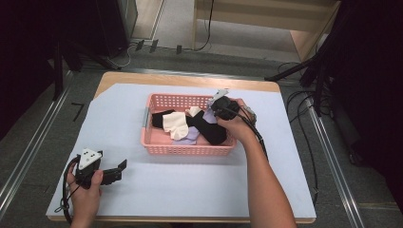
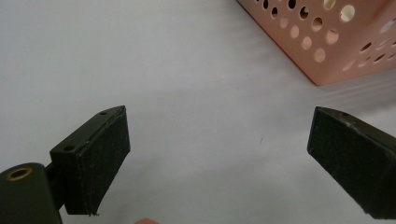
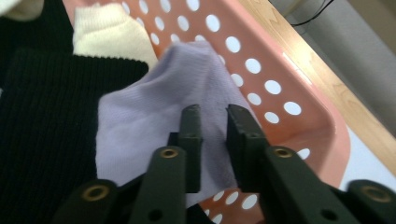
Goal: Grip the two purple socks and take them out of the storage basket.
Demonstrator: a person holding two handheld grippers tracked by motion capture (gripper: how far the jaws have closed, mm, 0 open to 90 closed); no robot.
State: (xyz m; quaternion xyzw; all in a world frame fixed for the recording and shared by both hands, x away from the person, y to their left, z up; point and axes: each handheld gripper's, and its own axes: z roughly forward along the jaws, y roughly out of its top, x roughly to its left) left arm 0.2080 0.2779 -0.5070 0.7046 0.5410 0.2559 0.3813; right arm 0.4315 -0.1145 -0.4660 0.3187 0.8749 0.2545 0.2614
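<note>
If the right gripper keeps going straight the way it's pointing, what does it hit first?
Most likely the lilac sock: the right gripper has its jaws nearly closed right over that fabric inside the pink basket. Depth is hard to judge, so it may already be touching. Beyond the sock is the basket wall.

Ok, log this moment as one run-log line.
right claw: nearly closed on lilac sock in pink basket | left claw: open, empty, over white table cover
</note>
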